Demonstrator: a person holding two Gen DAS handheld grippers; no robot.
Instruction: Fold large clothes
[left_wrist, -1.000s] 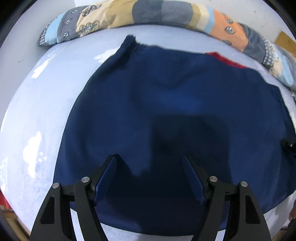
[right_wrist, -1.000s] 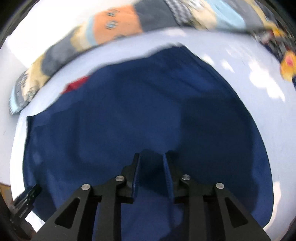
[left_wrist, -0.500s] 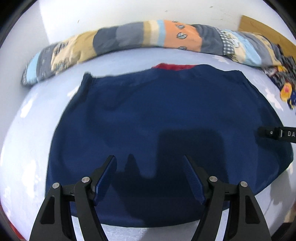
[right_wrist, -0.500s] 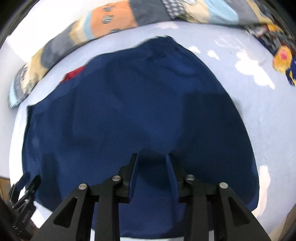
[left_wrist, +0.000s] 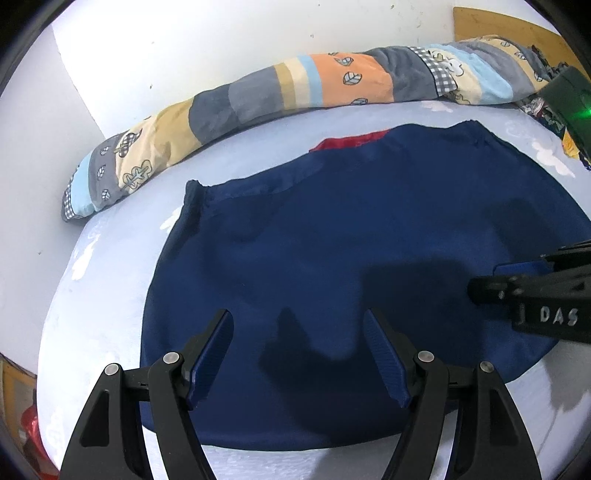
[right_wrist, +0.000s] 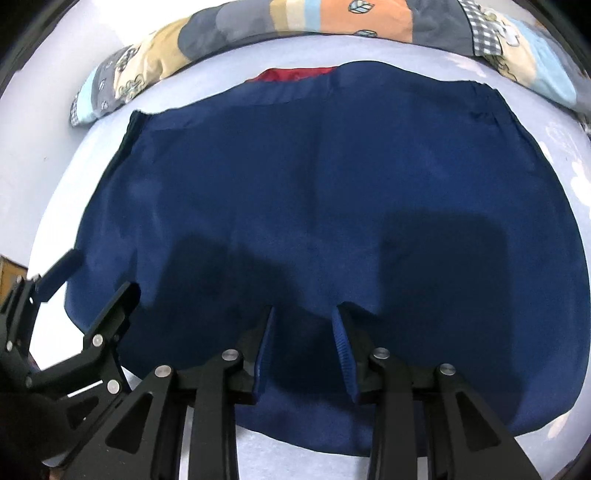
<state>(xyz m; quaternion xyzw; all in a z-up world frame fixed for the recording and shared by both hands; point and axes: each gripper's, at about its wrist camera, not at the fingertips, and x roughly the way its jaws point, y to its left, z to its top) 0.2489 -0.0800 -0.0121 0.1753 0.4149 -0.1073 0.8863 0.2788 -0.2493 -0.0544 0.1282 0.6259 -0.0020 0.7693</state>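
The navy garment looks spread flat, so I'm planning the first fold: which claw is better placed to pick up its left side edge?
Left, probably. The left claw hangs open over the navy garment nearer its left side edge, while the right claw, also open and empty, sits over the middle-right.

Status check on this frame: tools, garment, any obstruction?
Left tool open, empty, above the navy garment. Right tool open, narrower gap, empty. Garment spread flat on the bed, red lining showing at far edge. Nothing on the garment.
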